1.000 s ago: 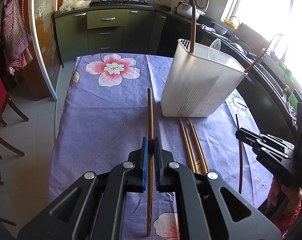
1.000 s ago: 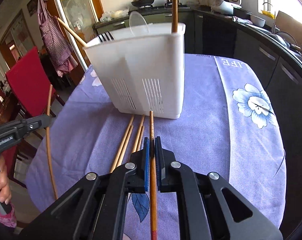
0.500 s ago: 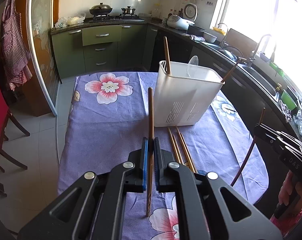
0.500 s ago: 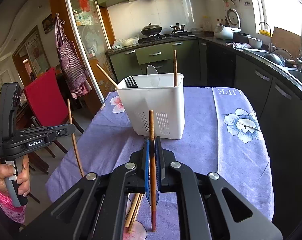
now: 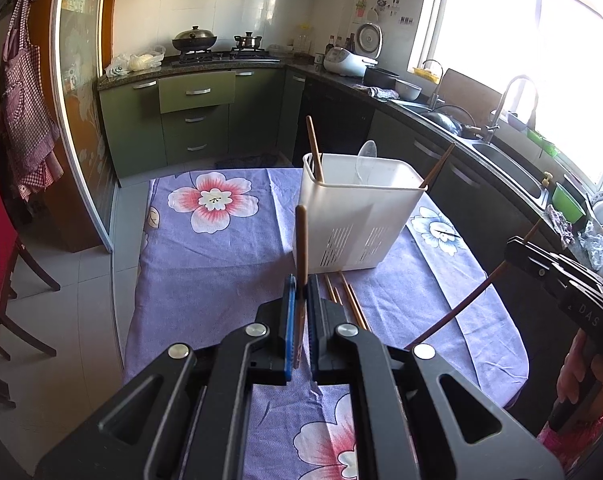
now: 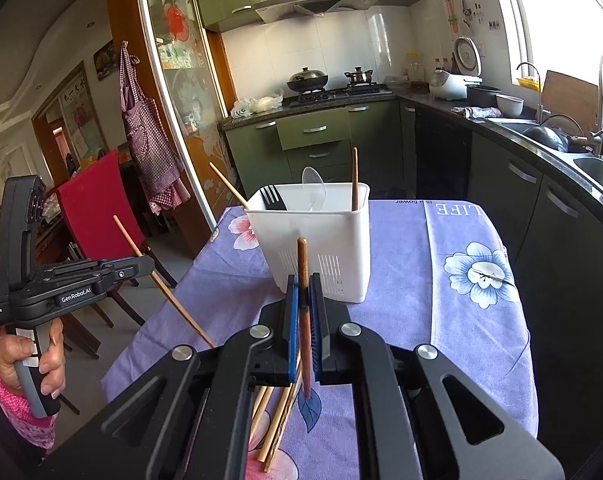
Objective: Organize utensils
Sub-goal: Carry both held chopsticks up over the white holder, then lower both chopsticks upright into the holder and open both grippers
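Note:
My left gripper (image 5: 300, 286) is shut on a brown chopstick (image 5: 301, 240) lifted above the purple floral tablecloth (image 5: 221, 264). My right gripper (image 6: 302, 288) is shut on a darker chopstick (image 6: 302, 264), also in the air. Both point toward the white utensil holder (image 5: 357, 224) (image 6: 321, 248), which stands ahead of them with a black fork (image 6: 271, 199), a clear spoon (image 6: 314, 190) and chopsticks in it. Several loose chopsticks (image 5: 347, 300) (image 6: 275, 412) lie on the cloth in front of the holder. Each gripper shows in the other's view, the right gripper (image 5: 513, 250) and the left gripper (image 6: 147, 266).
A red chair (image 6: 97, 216) stands left of the table. Dark counters with a sink (image 5: 509, 168) and faucet run along the right. Green cabinets (image 5: 197, 120) and a stove with pots are at the back. A hand (image 6: 25, 360) grips the left tool's handle.
Both grippers have risen with their chopsticks, off the cloth and back from the holder, which now looks smaller and lower in both views. Both views now look more level across the kitchen.

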`<state>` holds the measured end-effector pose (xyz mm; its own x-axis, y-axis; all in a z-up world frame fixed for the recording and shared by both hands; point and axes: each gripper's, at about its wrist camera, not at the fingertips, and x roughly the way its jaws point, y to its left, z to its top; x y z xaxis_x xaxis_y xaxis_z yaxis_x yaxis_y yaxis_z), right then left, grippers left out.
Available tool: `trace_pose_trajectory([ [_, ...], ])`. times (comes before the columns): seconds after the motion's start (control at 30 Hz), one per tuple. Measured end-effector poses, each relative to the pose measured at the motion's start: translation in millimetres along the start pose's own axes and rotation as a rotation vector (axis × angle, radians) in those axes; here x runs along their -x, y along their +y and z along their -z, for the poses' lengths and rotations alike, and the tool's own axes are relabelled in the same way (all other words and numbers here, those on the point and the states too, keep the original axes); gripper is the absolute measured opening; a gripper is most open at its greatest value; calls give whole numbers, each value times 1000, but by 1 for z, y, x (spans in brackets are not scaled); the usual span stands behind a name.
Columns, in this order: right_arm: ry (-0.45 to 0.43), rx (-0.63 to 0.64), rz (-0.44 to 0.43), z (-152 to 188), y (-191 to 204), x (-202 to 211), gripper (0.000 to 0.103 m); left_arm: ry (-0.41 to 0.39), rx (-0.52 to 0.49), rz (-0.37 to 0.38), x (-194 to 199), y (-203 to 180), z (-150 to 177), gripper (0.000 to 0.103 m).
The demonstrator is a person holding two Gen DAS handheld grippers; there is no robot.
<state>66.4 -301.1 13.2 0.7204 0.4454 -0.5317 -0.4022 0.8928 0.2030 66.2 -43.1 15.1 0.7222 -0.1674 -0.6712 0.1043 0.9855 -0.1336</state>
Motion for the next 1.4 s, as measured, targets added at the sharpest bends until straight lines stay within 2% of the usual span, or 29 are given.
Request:
trace_pose_trajectory([
  [0.23, -12, 17, -13, -21, 6, 2, 6, -28, -23, 17, 10, -9, -17, 5],
  [0.43, -38, 36, -31, -48, 11, 12, 6, -34, -54, 70, 21, -21, -39, 5],
  [0.67, -111, 61, -33, -97, 19, 28, 6, -107, -89, 109, 43, -41, -78, 5],
  [0.93, -205, 58, -24, -158, 23, 30, 6, -217, -95, 103, 56, -56, -135, 5],
  [1.1, -272, 47, 29, -192, 18, 15, 6, -282, -72, 86, 44, -59, -165, 5],
  [1.2, -265, 37, 66, -204, 8, -7, 6, -300, -68, 65, 26, -61, -176, 5],
  [1.4, -169, 8, 89, -195, -12, -65, 6, -206, -56, 11, -38, -58, -172, 5],
])
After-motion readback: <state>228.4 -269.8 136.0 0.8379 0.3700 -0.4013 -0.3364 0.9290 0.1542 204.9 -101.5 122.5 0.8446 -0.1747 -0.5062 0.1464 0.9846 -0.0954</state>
